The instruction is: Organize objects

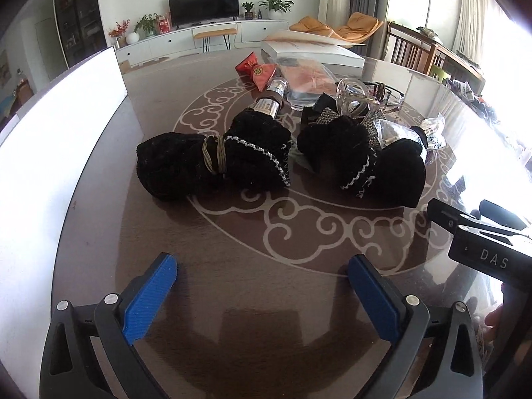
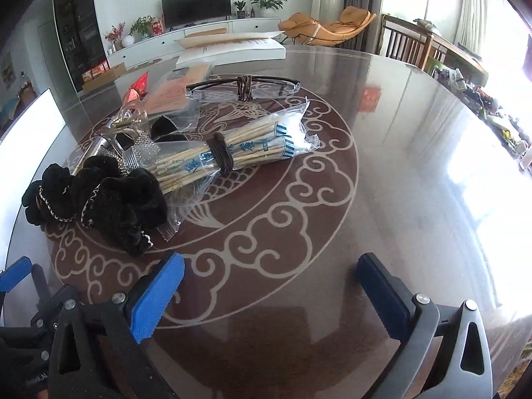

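Jaws of both the left gripper (image 1: 262, 286) and right gripper (image 2: 271, 291) stand wide and empty over the surface (image 2: 382, 173) near edge (ready to choose); black velvet pouches (image 1: 212, 166), then banded chopsticks (image 2: 232, 154), cluster mid-surface, unsorted.

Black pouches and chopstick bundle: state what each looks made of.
Black pouches: soft velvet-like fabric, matte and fuzzy, with silvery stitched trim. Chopstick bundle: pale wood or bamboo sticks, probably, in glossy clear plastic wrap, bound by a brown band.
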Motion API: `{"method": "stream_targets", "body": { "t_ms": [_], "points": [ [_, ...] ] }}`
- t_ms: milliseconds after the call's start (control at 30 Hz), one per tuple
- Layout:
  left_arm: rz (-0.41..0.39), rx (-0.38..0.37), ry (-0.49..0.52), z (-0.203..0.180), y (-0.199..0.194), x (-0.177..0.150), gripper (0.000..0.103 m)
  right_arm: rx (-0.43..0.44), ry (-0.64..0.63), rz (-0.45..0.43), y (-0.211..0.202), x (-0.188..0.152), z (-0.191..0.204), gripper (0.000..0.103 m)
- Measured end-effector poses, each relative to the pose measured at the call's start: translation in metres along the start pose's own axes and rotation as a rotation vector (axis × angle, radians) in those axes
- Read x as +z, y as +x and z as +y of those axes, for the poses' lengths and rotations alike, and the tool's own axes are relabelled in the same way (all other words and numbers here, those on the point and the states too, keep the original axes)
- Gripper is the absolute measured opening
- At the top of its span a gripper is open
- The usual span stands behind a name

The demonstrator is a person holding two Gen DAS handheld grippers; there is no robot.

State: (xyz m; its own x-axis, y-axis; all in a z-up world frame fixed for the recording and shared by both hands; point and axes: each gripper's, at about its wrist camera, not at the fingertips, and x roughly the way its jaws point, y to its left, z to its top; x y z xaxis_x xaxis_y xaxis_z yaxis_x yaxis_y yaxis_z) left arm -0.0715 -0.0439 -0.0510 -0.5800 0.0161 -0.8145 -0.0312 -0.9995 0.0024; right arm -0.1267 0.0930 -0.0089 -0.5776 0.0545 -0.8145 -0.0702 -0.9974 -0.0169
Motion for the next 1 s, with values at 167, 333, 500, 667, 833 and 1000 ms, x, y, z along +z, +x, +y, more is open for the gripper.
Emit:
{"method": "stream_targets", "body": {
  "t_ms": [167, 333, 500, 667, 833, 1000],
  "points": [
    [0.001, -0.001, -0.001, 0.0022, 0.0024, -0.0008, 0.103, 0.0, 0.0, 0.0, 0.0001, 0.0001, -0.0002, 0.103],
    [0.001, -0.001, 0.0, 0.0023, 0.0025, -0.0009, 0.103, 0.0, 0.0, 0.0, 0.0001, 0.0001, -0.0003, 0.103],
    [0.001, -0.002, 0.0, 0.0023, 0.0025, -0.001, 0.103, 0.001, 0.0, 0.0, 0.0002, 0.0001, -0.0004, 0.103],
    [0.0, -0.002, 0.0, 0.0024, 0.0025, -0.0011, 0.103, 0.001, 0.0, 0.0, 0.0006, 0.0013, -0.0004, 0.103],
    [0.0, -0.002, 0.0, 0.0024, 0.0025, -0.0012, 0.103, 0.001, 0.0, 0.0, 0.0007, 0.0013, -0.0005, 0.103],
    [0.0, -0.002, 0.001, 0.0025, 0.0025, -0.0013, 0.103, 0.001, 0.0, 0.0, 0.0004, 0.0001, -0.0005, 0.103]
  ]
}}
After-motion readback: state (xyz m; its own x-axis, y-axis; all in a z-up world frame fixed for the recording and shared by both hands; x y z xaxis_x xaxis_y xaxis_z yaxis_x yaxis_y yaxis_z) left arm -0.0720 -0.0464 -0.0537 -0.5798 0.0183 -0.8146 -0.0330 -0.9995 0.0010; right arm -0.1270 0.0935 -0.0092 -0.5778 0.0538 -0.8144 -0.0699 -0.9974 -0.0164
